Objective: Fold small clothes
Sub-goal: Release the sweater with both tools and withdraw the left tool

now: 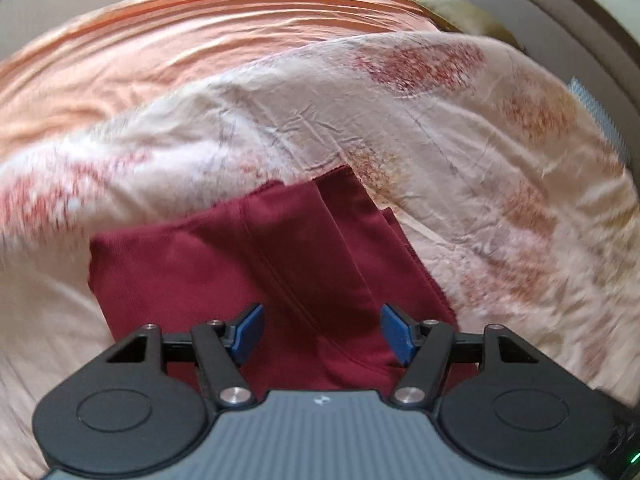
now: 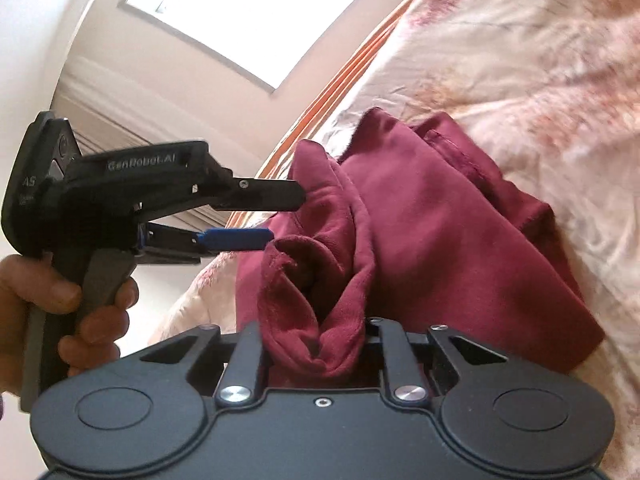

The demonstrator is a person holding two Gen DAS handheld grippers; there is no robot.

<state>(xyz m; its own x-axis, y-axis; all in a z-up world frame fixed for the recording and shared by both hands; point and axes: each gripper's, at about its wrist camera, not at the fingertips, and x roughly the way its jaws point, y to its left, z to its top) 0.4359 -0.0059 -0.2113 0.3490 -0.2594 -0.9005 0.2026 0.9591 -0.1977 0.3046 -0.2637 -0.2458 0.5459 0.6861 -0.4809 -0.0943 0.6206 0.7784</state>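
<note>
Cream flowered quilt [image 1: 440, 128] spread over the bed, a soft base for folding. Maroon garment [image 1: 256, 264] lying partly folded just ahead of the left tool [image 1: 322, 332], jaws wide, free to regrip. Bunched edge clamped in the right tool [image 2: 316, 344], likely lifting for the next fold.

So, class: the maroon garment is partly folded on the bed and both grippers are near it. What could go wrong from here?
1. The right gripper has a thick bunch of the maroon garment crammed between its fingers; pulling may drag the folded layers apart.
2. The left gripper is open and holds nothing, so nothing pins the fold.
3. The floral bedspread is wrinkled, so folds may land crooked.
</note>
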